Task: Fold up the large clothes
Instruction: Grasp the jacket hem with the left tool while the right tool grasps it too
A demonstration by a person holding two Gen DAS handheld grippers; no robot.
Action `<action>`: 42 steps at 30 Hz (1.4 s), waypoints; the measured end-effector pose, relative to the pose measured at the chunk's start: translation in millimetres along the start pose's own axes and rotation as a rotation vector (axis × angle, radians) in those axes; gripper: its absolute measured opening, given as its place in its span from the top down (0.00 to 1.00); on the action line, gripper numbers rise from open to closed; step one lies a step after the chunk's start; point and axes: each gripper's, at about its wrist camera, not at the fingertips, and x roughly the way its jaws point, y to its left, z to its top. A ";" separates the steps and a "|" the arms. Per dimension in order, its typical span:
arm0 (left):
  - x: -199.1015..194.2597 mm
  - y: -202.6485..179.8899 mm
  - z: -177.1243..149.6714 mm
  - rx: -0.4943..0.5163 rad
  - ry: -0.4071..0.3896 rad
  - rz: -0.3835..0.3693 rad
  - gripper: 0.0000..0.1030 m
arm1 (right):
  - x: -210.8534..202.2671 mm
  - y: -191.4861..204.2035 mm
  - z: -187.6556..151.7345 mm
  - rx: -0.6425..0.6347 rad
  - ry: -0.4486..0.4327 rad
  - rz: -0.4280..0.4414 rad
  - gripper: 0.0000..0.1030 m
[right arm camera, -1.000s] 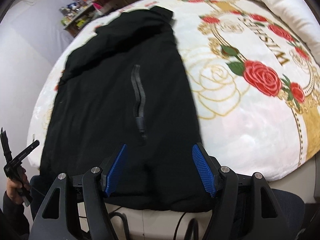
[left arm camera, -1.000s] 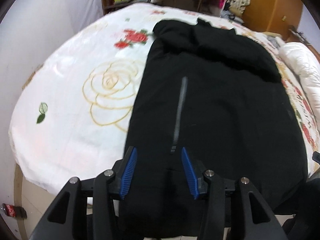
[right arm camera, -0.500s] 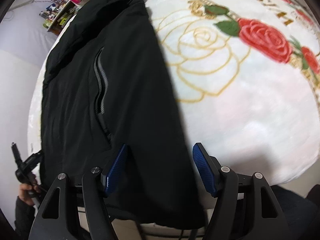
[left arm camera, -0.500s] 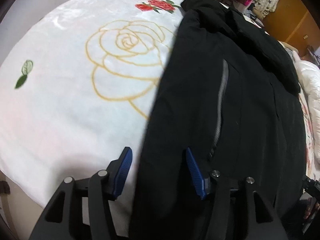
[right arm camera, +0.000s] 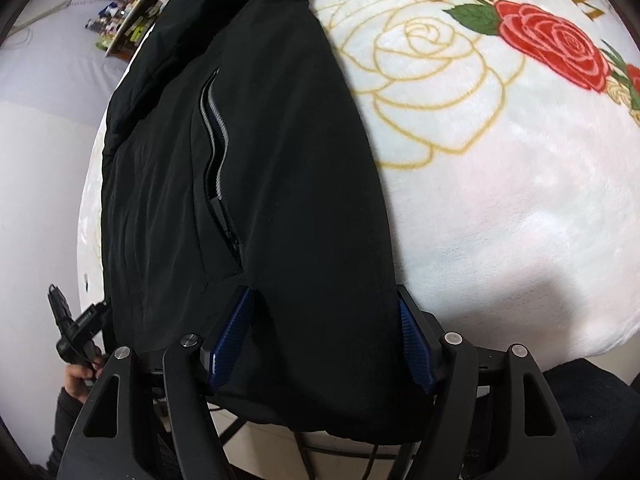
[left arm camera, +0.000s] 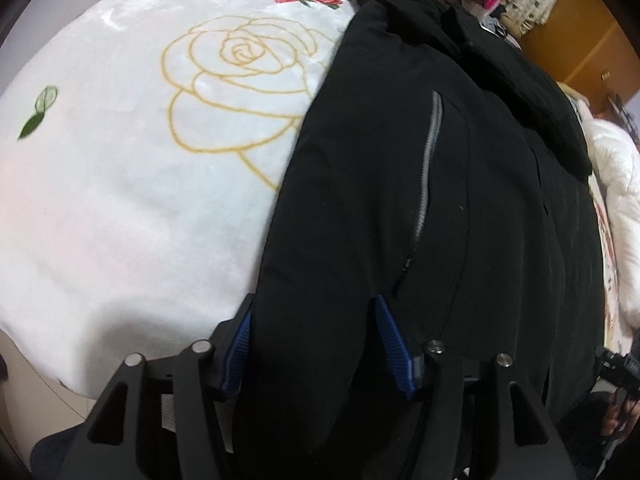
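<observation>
A black jacket (left arm camera: 400,168) lies flat on the bed with its hem toward me and hood at the far end; grey pocket zips show. It also shows in the right wrist view (right arm camera: 260,140). My left gripper (left arm camera: 314,320) is open, its blue pads straddling the jacket's left hem corner, the cloth lying between the fingers. My right gripper (right arm camera: 326,312) is open, its pads straddling the right hem corner, the cloth between the fingers. The hem edge hangs over the bed's front edge, partly hidden under both grippers.
The bed's white blanket (left arm camera: 140,180) with gold and red roses (right arm camera: 552,48) spreads to both sides. A white duvet (left arm camera: 616,168) lies at the right. Shelves (right arm camera: 132,20) and wooden furniture (left arm camera: 580,40) stand beyond the bed. The person's other hand (right arm camera: 80,376) is visible low left.
Both grippers have moved down and forward onto the jacket's hem corners. The cloth now lies between the open fingers of each; earlier they hovered above it.
</observation>
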 end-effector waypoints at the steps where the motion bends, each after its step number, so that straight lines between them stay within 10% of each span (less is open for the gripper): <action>1: -3.0 -1.5 -0.9 0.001 0.005 -0.017 0.61 | -2.3 0.0 -1.3 0.000 0.004 0.004 0.47; 4: -15.5 -8.5 1.0 0.011 -0.007 -0.042 0.84 | -11.9 0.0 -2.2 0.022 -0.009 0.075 0.75; 7: -36.0 -14.9 0.2 0.030 -0.054 -0.065 0.87 | -29.6 11.4 -3.5 -0.016 -0.050 0.105 0.80; 25: -130.8 -65.1 68.2 0.162 -0.358 -0.171 0.89 | -112.1 75.5 15.3 -0.159 -0.283 0.237 0.84; 42: -147.5 -75.5 211.9 0.040 -0.495 -0.233 0.89 | -163.5 104.7 133.9 -0.085 -0.454 0.312 0.84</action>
